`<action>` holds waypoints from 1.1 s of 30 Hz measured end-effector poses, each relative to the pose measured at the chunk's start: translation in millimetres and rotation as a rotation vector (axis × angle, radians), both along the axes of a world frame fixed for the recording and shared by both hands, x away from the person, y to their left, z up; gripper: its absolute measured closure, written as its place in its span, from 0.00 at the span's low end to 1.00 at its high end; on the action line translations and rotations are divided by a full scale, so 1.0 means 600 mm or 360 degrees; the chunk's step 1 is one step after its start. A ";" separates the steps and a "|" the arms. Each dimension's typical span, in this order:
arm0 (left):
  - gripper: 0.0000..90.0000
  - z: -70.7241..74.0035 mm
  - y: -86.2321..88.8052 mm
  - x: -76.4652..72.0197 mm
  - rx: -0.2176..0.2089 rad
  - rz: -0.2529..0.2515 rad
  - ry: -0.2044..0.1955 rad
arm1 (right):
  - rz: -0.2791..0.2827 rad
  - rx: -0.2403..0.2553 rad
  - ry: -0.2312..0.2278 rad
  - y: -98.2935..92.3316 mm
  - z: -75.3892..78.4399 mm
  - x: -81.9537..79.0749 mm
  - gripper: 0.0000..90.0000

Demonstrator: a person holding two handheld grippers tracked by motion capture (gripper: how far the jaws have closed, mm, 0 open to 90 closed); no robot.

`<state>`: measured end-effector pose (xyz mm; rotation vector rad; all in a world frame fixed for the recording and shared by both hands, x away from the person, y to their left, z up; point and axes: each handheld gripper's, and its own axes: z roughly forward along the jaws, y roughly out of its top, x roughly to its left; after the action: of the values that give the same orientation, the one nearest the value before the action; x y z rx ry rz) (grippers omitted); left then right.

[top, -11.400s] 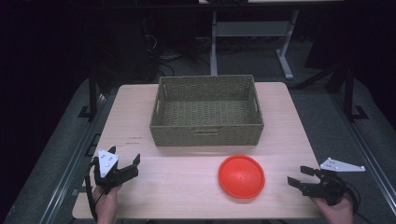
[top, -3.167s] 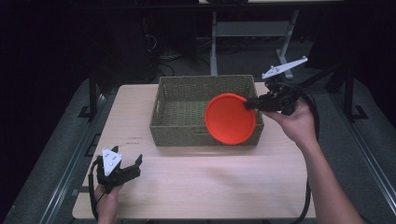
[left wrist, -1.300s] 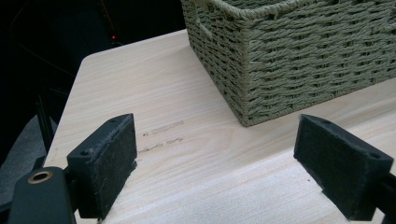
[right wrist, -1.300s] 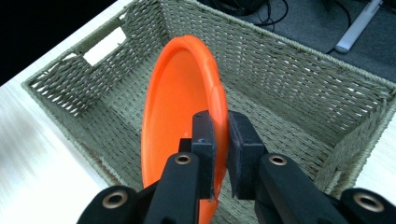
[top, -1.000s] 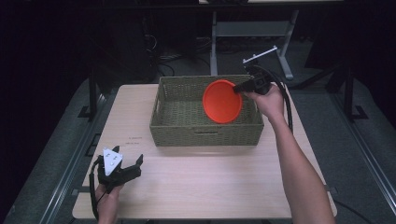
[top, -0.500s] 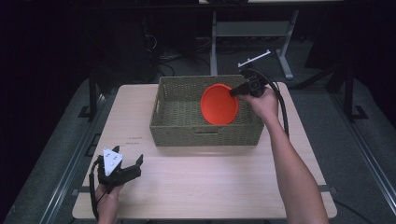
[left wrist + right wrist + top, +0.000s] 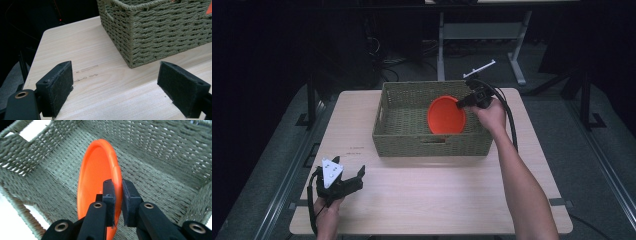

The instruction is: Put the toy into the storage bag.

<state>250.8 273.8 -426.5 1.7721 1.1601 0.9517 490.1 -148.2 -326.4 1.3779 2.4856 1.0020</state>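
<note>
1. The right tongs point(image 7: 117, 195) are clamped on the rim of the plate point(image 7: 97, 177), one jaw against its inner face and one against its back; in the right gripper view the jaws cover the lower part of the rim.
2. The plate point(image 7: 446, 115) stands on edge inside the basket point(image 7: 432, 145), toward its right half. In the high view the front wall cuts off its bottom edge, so I cannot tell whether it touches the basket floor.
3. The right hand point(image 7: 489, 115) reaches over the basket's right rim; the right tongs point(image 7: 460, 104) are small and dark there, and their grip is hard to make out from above.
4. The left tongs point(image 7: 117, 90) are spread wide apart with nothing between the pads, low over the surface point(image 7: 82, 57).
5. In the high view the left tongs point(image 7: 354, 180) sit near the front left corner of the surface point(image 7: 437, 200), well apart from the basket; the left hand point(image 7: 327, 210) is partly cut off by the bottom edge.
6. In the left gripper view the basket's corner point(image 7: 155, 30) is near; a sliver of orange shows at the right edge, too small to identify.
</note>
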 end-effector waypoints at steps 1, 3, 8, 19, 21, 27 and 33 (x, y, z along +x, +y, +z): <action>0.14 0.000 0.000 0.000 0.0000 0.0000 0.0001 | -0.0007 0.0005 0.0015 -0.002 -0.006 0.002 0.91; 0.14 0.000 0.000 0.000 0.0002 0.0000 0.0005 | -0.0009 0.0007 0.0029 -0.001 -0.011 0.003 0.91; 0.14 0.000 0.001 0.000 0.0007 0.0000 0.0009 | 0.0009 -0.0017 0.0044 0.009 -0.016 0.006 0.91; 0.14 0.000 -0.001 0.000 -0.0012 0.0005 0.0000 | 0.0028 -0.0080 0.0095 0.017 -0.032 0.012 0.91; 0.14 0.000 0.000 0.000 -0.0011 0.0008 0.0006 | 0.0035 -0.0080 0.0114 0.018 -0.036 0.013 0.91; 0.14 0.000 0.000 0.001 -0.0004 0.0007 0.0014 | 0.0028 -0.0092 0.0152 0.015 -0.042 0.016 0.90; 0.14 0.001 0.001 0.001 -0.0012 0.0019 0.0019 | 0.0038 -0.0087 0.0195 0.011 -0.042 0.018 0.85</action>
<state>251.5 274.2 -426.1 1.7688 1.1816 0.9434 501.1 -141.4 -351.8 1.4371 2.6016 0.8721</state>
